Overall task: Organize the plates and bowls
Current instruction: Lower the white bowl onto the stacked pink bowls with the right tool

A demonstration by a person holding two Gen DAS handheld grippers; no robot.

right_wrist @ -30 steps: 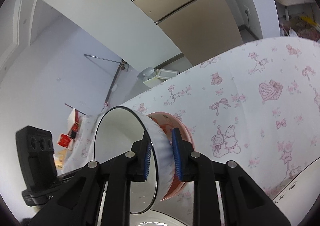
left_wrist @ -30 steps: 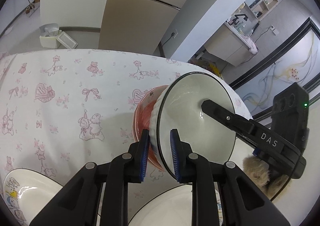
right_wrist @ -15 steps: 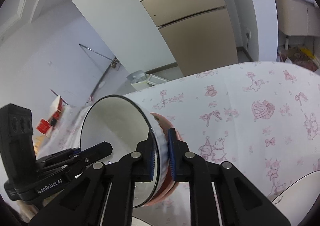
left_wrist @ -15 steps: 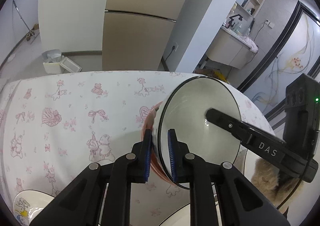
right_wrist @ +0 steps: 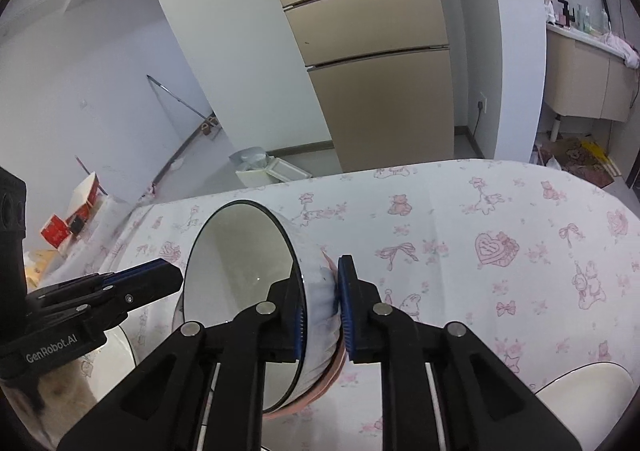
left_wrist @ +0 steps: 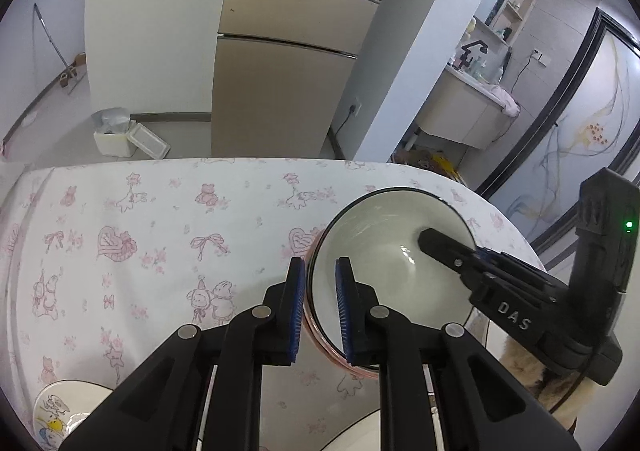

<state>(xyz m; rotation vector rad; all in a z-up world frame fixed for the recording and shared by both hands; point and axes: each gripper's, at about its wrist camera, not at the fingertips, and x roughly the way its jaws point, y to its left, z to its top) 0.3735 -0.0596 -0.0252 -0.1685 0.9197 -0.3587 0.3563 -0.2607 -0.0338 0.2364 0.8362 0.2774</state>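
Cloth (left_wrist: 160, 211) mostly bare to the far edge. Cartoon plate (left_wrist: 60, 411) near-left, pale plate (right_wrist: 588, 391) near-right. L gripper (left_wrist: 320, 307) & R gripper (right_wrist: 322, 311) each clamped on opposite rims of white bowl (left_wrist: 384, 271), tilted on edge w/ pink bowl (right_wrist: 332, 371) nested behind, both empty, above cloth at centre.

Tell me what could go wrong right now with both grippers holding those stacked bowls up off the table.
1. The white bowl sits nested in a pink bowl, pinched only at opposite rims by the left gripper and right gripper; if one grip slips, the stack could twist out and fall.
2. The stack is tilted, so the bowls might slide apart.
3. Plates lie just below on the table; a dropped stack could chip them.
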